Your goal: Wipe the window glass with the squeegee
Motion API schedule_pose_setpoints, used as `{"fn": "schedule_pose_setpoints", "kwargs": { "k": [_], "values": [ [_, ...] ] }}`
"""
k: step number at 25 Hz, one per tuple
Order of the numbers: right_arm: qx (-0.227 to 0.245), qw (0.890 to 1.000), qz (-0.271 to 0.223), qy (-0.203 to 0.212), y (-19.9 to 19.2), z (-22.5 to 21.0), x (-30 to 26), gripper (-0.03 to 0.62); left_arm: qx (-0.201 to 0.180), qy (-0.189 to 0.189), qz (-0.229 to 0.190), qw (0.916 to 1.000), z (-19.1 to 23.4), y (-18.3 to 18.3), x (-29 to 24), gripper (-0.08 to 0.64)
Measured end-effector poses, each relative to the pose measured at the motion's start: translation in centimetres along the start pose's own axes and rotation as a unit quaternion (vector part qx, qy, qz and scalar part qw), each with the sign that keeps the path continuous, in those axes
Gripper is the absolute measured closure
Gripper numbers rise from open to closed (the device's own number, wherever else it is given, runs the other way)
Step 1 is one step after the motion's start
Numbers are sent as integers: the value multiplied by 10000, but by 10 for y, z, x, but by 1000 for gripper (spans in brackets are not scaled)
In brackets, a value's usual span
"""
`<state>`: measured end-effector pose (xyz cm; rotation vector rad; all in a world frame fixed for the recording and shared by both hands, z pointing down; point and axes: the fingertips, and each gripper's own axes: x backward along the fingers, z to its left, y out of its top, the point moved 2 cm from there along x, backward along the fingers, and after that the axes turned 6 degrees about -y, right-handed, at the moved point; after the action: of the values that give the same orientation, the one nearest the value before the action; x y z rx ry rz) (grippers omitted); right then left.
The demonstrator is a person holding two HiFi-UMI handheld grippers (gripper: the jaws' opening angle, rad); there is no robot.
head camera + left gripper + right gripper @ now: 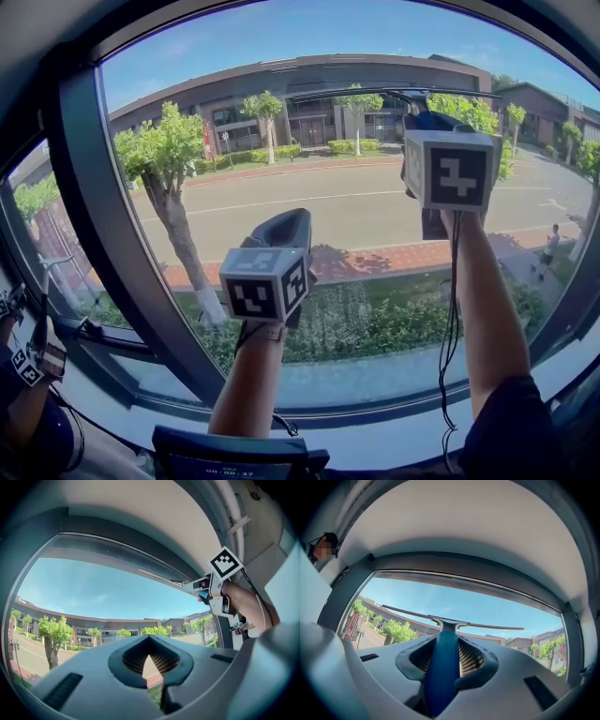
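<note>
The squeegee (375, 93) has a blue handle (443, 663) and a long thin blade (450, 619). The blade lies across the upper part of the window glass (356, 202). My right gripper (427, 120) is raised high at the right and is shut on the blue handle, which runs up between its jaws (449, 656). My left gripper (286, 227) is held lower, near the middle of the pane, pointing at the glass. Its jaws (150, 660) are shut with nothing between them. In the left gripper view the right gripper (206, 587) shows up at the top frame.
A thick dark mullion (103, 216) bounds the pane on the left and a pale sill (375, 441) runs below. Another person's arm with marker tags (28, 361) is at the far left. A dark device (234, 459) sits at the bottom edge.
</note>
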<state>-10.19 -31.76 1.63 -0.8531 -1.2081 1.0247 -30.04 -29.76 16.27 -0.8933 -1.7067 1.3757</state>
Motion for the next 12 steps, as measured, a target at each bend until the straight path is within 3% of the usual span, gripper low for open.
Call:
{"fn": "schedule_pose_setpoints", "kwargs": {
  "k": [12],
  "values": [
    [-170, 9994, 304, 61, -51, 11, 17, 468, 128, 26, 94, 9999, -1, -20, 4, 558]
  ]
}}
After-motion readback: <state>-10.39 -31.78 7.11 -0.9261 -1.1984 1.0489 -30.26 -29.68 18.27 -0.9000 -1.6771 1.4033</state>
